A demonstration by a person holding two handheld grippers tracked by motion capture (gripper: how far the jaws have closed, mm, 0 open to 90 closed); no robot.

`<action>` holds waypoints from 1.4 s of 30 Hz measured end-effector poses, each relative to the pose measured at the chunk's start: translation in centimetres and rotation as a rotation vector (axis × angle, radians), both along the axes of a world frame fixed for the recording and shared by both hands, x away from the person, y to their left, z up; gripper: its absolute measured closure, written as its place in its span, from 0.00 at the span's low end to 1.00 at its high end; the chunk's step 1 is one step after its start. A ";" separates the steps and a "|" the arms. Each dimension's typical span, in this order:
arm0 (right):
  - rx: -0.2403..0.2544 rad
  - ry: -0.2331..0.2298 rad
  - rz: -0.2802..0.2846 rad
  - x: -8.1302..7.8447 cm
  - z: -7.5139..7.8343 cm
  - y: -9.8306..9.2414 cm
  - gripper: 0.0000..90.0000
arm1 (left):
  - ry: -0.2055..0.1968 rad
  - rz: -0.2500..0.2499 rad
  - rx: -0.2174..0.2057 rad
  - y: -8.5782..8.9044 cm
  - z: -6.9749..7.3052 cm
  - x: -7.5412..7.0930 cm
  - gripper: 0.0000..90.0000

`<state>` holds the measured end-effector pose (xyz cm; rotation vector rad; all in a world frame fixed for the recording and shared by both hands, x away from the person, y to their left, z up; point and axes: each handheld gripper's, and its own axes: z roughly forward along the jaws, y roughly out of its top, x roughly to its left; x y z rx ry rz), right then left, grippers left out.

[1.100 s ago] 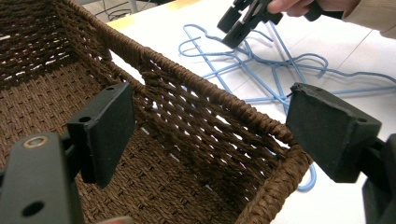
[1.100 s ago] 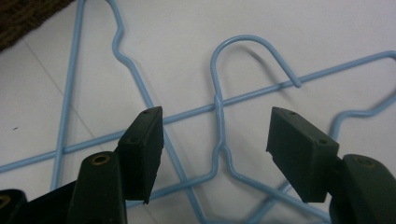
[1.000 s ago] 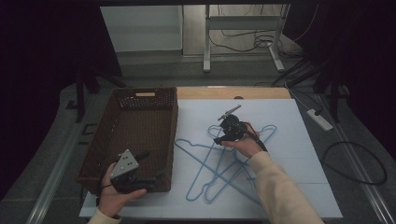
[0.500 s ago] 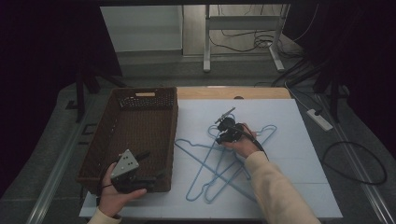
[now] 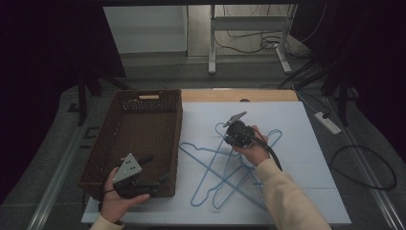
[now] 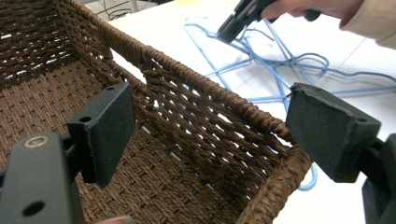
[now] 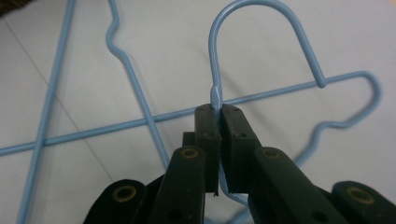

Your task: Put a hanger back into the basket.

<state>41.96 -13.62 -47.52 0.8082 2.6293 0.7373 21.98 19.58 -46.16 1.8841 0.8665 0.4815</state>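
Observation:
Overlapping blue wire hangers lie crossed on the white mat. My right gripper points down at the far one. Its jaws have just been closing, and they now pinch that hanger's twisted neck just under the hook; the right gripper is shut on the wire. A brown wicker basket stands to the left of the mat. My left gripper hovers at its near right corner. In the left gripper view the left gripper is wide open, its jaws on either side of the basket rim without touching it.
The white mat has bare room right of the hangers. A power strip and a looped cable lie on the floor at the right. Metal table legs stand beyond the far edge.
The right gripper's jaws went from open to shut on the hanger's neck, and the hand shifted slightly toward the hook. The left hand and gripper stayed still.

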 end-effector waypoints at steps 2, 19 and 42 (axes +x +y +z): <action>0.021 -0.032 -0.001 -0.7 0.9 -0.6 0.96 | 0.000 -0.003 0.000 -0.1 0.0 0.0 0.19; 0.245 -0.209 -0.072 -5.8 7.0 -5.9 0.96 | 0.004 -0.004 0.001 -0.4 0.0 0.1 0.19; 0.298 -0.298 -0.091 -9.4 8.1 -5.8 0.96 | 0.032 -0.039 -0.028 -4.5 2.4 0.6 0.21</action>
